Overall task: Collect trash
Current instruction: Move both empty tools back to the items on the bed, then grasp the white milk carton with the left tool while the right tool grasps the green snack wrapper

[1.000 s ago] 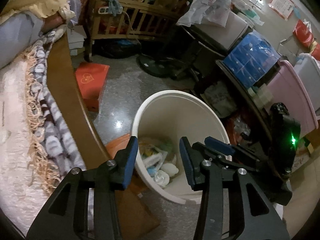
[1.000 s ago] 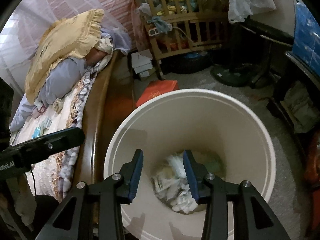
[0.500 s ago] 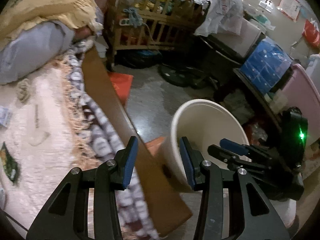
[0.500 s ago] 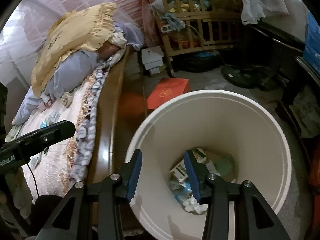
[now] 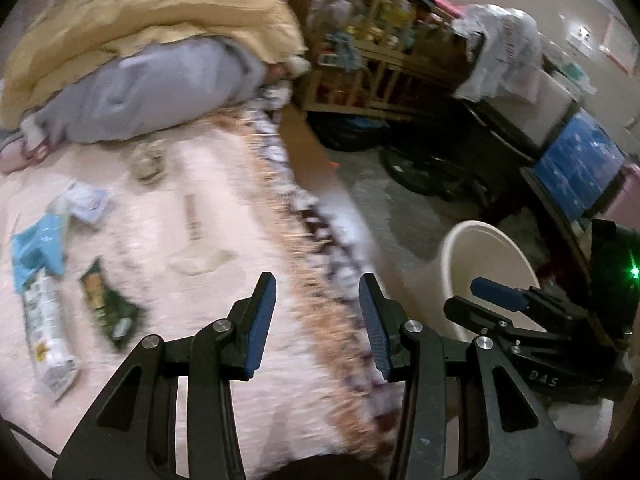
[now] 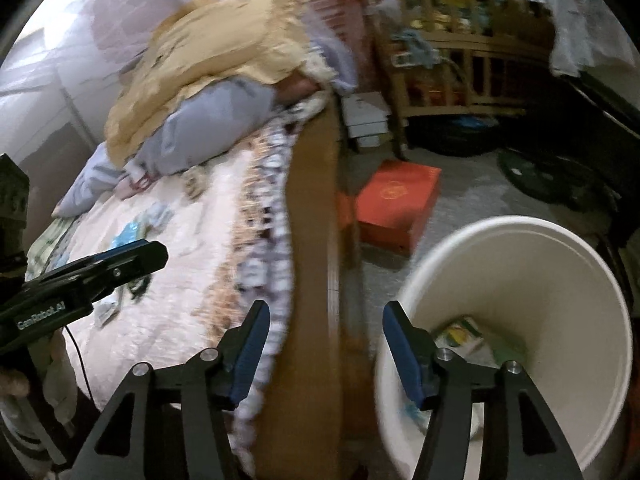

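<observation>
Trash wrappers (image 5: 80,280) lie on the bed (image 5: 224,360), left of the white bin (image 6: 560,280).
Nearest, the left gripper (image 5: 318,320) hangs over the blanket edge, jaws apart and empty; the right gripper (image 6: 326,344), whose jaws have just been opening, is spread with nothing between them over the bed's wooden side beside the bin, which holds discarded packets (image 6: 460,332). Beyond the bin sits an orange box (image 6: 396,204); farther off, pillows (image 6: 216,60) and a wooden crib (image 6: 460,48).

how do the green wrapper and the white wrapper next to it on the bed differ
The green wrapper is dark and the shorter of the two; the white wrapper is pale and longer. The green wrapper lies nearer the left claw, the white wrapper further left, toward the picture's edge. Both lie flat and slanted on the pink blanket, side by side, untouched by either claw.
</observation>
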A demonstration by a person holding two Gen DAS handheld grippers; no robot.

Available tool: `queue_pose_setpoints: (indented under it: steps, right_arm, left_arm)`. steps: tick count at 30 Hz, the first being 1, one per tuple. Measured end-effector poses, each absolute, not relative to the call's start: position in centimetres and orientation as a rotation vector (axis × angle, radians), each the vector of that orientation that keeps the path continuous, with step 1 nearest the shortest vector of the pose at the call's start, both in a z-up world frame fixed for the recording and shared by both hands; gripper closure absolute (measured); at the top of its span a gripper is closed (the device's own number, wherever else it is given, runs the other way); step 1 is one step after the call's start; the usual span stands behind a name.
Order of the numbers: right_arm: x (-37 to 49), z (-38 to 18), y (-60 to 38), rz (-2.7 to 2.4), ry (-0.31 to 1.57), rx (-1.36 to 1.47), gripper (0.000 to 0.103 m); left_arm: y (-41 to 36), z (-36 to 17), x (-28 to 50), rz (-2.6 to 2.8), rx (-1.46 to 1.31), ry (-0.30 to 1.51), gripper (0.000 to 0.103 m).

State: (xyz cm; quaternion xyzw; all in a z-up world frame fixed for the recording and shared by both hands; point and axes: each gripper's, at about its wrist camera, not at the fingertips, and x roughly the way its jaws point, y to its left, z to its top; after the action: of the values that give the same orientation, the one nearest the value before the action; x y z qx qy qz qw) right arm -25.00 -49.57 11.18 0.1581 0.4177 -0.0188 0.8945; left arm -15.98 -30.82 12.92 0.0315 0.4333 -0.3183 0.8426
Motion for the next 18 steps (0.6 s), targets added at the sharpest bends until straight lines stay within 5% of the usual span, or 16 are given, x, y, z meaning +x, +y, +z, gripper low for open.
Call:
queue_pose_setpoints:
  steps: [18]
  right_arm:
    - [-11.5,8.5,-31.2,0.47,0.99,0.097,0.046]
  left_arm:
    - [-9.5,11.1,-10.9,-0.305,-0.063,0.956,0.053]
